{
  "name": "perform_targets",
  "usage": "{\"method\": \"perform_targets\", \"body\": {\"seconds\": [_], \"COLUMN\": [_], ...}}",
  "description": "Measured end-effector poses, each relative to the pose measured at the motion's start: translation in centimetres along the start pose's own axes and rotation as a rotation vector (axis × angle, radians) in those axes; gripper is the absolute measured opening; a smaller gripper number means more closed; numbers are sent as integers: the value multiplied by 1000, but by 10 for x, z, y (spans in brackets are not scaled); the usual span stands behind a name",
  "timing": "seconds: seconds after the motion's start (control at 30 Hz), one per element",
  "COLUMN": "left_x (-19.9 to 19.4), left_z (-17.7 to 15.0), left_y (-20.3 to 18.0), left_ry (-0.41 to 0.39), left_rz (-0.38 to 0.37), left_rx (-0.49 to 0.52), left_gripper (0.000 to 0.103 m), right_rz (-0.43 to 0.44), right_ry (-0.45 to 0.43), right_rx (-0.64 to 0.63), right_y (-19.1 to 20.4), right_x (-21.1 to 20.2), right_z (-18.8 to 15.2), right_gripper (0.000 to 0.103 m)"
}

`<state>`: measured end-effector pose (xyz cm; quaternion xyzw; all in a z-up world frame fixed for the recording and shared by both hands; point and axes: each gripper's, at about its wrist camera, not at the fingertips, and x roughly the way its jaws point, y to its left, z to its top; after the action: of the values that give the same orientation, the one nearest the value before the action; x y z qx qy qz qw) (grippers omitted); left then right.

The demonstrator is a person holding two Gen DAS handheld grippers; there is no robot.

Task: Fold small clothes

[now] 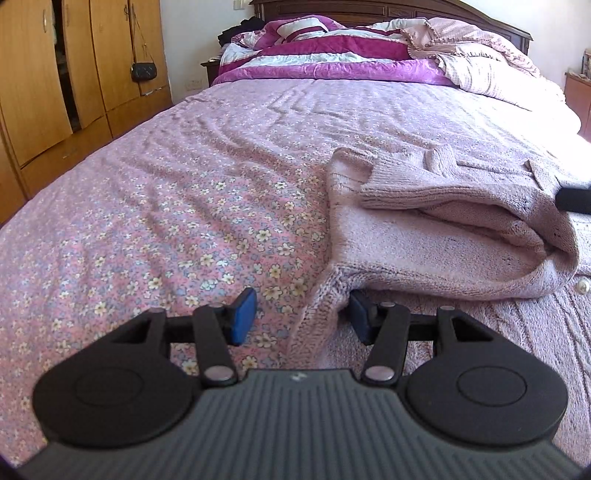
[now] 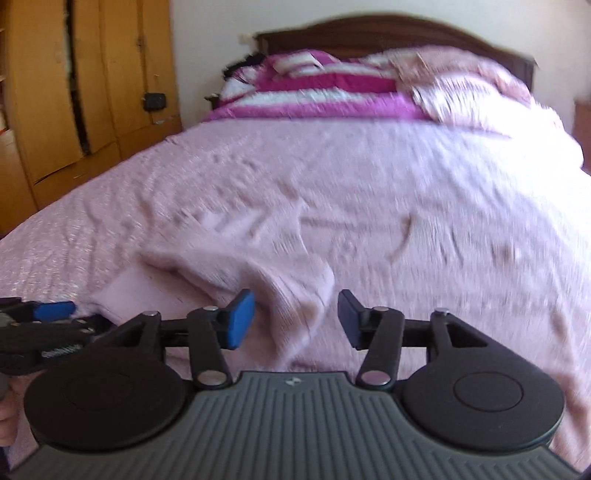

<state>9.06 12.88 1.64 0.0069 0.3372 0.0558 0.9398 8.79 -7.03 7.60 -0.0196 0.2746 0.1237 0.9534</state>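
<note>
Left gripper (image 1: 301, 317) spread astride pink sweater (image 1: 443, 229) edge; right gripper (image 2: 295, 319) spread, view blurred.

The right claw (image 2: 295, 319) hangs over the bed (image 2: 369, 177) with its jaws apart and its blue pads (image 2: 240, 319) clear of the cloth. A pale pink knitted sweater (image 2: 236, 269) lies on the pink sheet, one fold reaching between the jaws. The left claw (image 2: 51, 312) shows at the left edge. A striped quilt (image 2: 314, 94) lies near the headboard (image 2: 388, 31); a wooden wardrobe (image 2: 92, 85) stands at left. The picture is blurred.
</note>
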Motion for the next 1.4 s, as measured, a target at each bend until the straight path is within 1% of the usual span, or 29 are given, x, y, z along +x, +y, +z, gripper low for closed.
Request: {"method": "perform_targets", "body": {"seconds": [0.07, 0.2, 0.23, 0.37, 0.43, 0.47, 0.5, 0.57, 0.67, 0.8, 0.9, 1.0, 1.1, 1.2, 1.27, 1.3, 1.33, 1.4], "left_x": [0, 0, 0, 1, 1, 1, 1, 1, 1, 1, 1, 0, 0, 0, 0, 0, 0, -1], "left_z": [-1, -1, -1, -1, -3, -3, -4, -4, -4, -4, -5, -5, -5, -5, -5, -5, -5, -5], "left_y": [0, -1, -1, 0, -1, -2, -2, -2, -3, -3, -4, -6, -8, -8, -8, -7, -7, -7], "left_ry": [-2, -5, -5, -7, -13, -15, -17, -16, -14, -15, -17, -19, -19, -18, -17, -17, -18, -18], "left_rz": [2, 1, -1, -2, 2, 4, 4, 4, 5, 8, 11, 17, 24, 27, 24, 24, 24, 23], "left_rx": [3, 9, 7, 1, 8, 12, 14, 9, 7, 9, 12, 17, 23, 27, 24, 23, 24, 23], "left_gripper": [56, 56, 56, 57, 57, 57, 57, 57, 57, 57, 57, 57, 58, 58, 58, 58, 58, 58], "right_rz": [38, 125, 136, 129, 95, 85, 80, 86, 51, -27, -91, -122, -153, -208, -238, -246, -250, -257], "right_ry": [-11, 44, 55, 87, 101, 100, 86, 32, -68, -154, -189, -212, -178, -88, -45, -27, -19, -15], "right_rx": [-47, -130, -154, -224, -246, -250, -232, -165, -85, -7, 65, 147, 213, 285, 327, 346, 368, 401], "right_y": [12, 40, 48, 77, 84, 84, 80, 67, 36, -13, -52, -88, -117, -139, -148, -151, -156, -162], "right_x": [3, 29, 37, 69, 80, 83, 80, 73, 51, 15, -6, -24, -29, -26, -27, -28, -30, -42], "right_z": [13, 31, 33, 37, 35, 36, 37, 45, 63, 77, 71, 49, 16, -21, -42, -51, -59, -69], "right_gripper": [71, 72, 72, 71, 47, 27, 18, 15, 14, 14, 14, 14, 14, 15, 16, 23, 26, 45]}}
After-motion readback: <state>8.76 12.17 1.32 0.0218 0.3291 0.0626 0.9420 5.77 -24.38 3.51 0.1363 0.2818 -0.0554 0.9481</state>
